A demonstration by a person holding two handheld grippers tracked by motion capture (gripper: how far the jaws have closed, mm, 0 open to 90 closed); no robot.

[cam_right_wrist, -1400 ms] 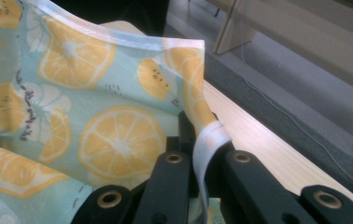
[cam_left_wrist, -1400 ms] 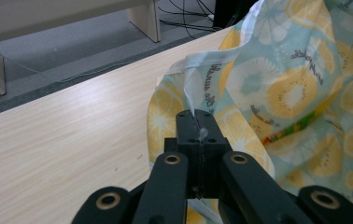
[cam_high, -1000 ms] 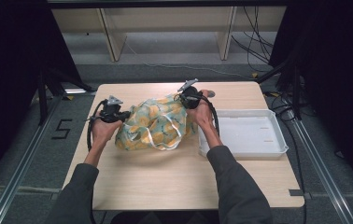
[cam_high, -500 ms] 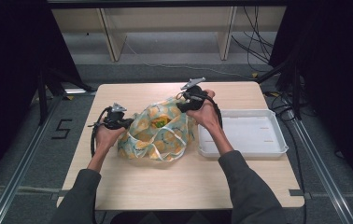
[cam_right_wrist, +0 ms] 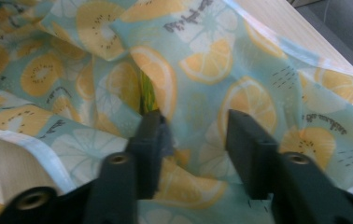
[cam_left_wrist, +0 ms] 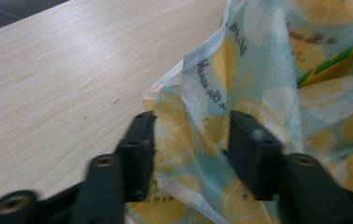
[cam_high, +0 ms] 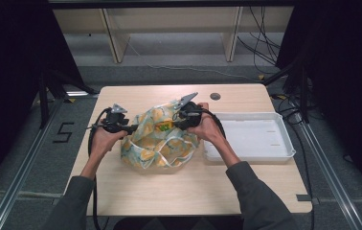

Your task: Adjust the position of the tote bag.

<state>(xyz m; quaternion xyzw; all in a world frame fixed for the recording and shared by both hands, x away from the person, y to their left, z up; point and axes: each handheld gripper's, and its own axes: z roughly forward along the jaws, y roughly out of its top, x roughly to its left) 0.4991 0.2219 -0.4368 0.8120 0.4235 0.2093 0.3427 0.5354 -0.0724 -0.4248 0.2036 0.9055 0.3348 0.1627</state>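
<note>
Soft, thin printed cloth makes up the bag [cam_high: 157,139], which sits slumped in the middle of the counter [cam_high: 193,191], just left of a white tray [cam_high: 251,136]. It looks light and floppy, so it will sag and slide rather than hold a shape; the stitched white hem [cam_left_wrist: 202,56] at its mouth seems the firmest place to pinch. The left gripper [cam_left_wrist: 191,144] has just been opening, its jaws spread with cloth loose between them. The right gripper [cam_right_wrist: 195,142] has just been closing, jaws apart around a fold, not yet pinching it.
</note>
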